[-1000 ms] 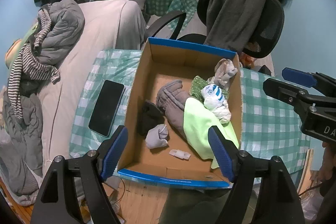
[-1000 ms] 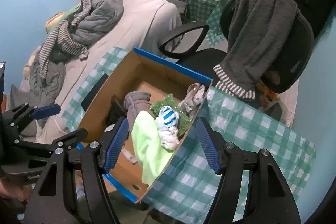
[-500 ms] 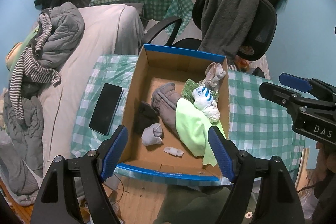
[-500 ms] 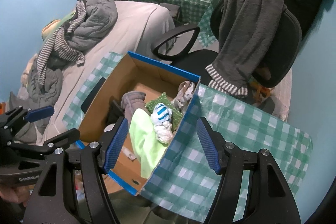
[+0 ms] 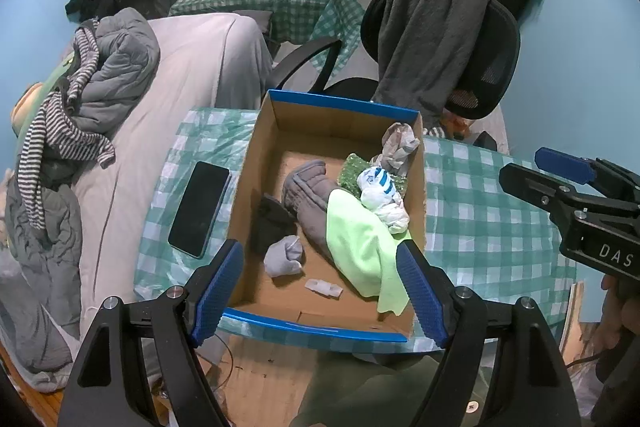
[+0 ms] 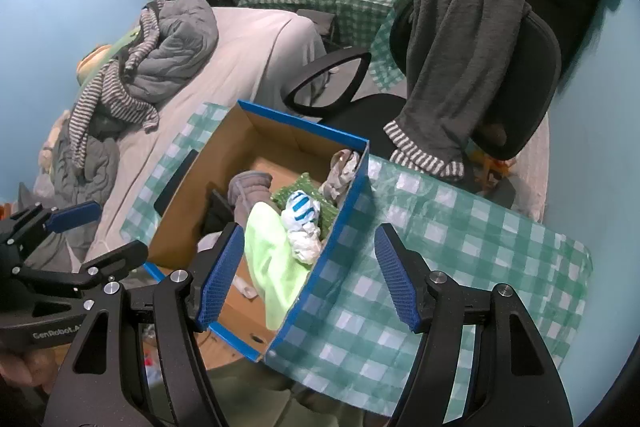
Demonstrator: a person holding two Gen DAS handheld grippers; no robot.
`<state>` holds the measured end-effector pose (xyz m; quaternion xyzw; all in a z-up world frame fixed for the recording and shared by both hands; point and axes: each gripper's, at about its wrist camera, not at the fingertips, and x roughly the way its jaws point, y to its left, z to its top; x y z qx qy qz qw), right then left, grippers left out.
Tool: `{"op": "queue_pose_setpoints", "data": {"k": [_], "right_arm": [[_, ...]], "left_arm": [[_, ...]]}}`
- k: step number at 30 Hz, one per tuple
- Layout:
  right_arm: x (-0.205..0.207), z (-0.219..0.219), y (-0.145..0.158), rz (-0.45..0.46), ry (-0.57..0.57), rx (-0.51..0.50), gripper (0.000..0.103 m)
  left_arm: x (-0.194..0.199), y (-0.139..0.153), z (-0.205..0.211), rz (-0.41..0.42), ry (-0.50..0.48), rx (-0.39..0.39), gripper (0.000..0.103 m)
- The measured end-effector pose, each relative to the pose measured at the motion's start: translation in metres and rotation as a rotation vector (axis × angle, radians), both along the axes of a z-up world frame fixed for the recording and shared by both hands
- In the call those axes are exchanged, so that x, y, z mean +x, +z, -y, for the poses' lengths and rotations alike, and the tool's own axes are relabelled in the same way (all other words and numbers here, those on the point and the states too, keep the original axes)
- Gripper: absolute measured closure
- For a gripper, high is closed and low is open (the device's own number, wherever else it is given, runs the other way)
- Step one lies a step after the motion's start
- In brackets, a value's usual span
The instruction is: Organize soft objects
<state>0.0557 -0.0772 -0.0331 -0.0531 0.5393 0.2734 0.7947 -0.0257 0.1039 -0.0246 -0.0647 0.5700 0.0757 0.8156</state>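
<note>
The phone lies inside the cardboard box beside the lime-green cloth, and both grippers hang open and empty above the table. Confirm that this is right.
Not quite. The phone lies outside the cardboard box, on the checked tablecloth by the box's left wall, as the left wrist view shows. The lime-green cloth is inside the box, and the left gripper and right gripper do hang open and empty.

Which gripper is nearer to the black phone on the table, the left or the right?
Left. The left gripper hovers above the box's near edge, beside the phone. The right gripper hangs over the box's opposite side, with the cardboard box between it and the phone.
</note>
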Motion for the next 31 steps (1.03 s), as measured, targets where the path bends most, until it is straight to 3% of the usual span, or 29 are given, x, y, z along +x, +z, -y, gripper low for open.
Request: {"op": "queue_pose_setpoints", "data": {"k": [31], "right_arm": [[-0.005, 0.010, 0.007, 0.007, 0.001, 0.008, 0.036]], "left_arm": [[0.000, 0.008, 0.020, 0.004, 0.018, -0.008, 0.023]]}}
